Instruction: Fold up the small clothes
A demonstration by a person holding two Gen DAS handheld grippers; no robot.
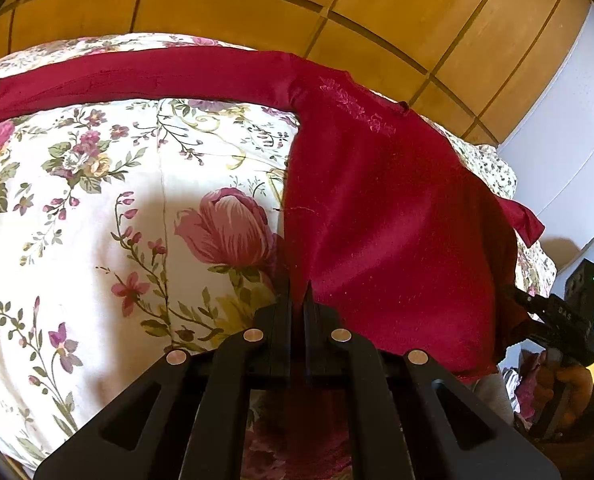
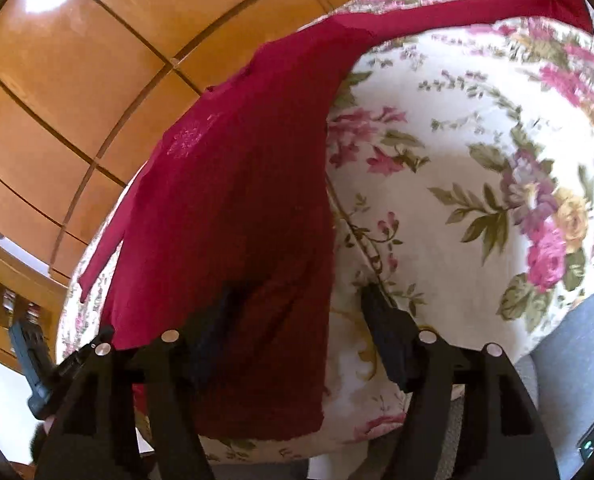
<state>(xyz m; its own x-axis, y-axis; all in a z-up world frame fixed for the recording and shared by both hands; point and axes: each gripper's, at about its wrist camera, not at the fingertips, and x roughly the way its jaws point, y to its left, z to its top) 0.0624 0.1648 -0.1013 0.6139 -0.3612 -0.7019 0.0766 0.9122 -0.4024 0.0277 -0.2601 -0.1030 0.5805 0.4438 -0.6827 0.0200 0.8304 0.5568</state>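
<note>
A dark red long-sleeved top (image 1: 381, 216) lies on a floral bedspread (image 1: 97, 208), one sleeve (image 1: 137, 76) stretched far to the left. My left gripper (image 1: 299, 296) is shut on the top's lower left edge. In the right wrist view the same top (image 2: 233, 208) lies on the bedspread (image 2: 477, 152). My right gripper (image 2: 301, 296) is open, its left finger over the red cloth near the hem and its right finger over the bedspread. The right gripper also shows in the left wrist view (image 1: 557, 316), at the top's right edge.
A wooden panelled headboard (image 1: 257, 4) rises behind the bed. A pale wall (image 1: 569, 128) stands at the right. The bed's near edge and grey cloth (image 2: 569, 344) show at the lower right of the right wrist view. Wooden furniture (image 2: 13, 292) stands at its left.
</note>
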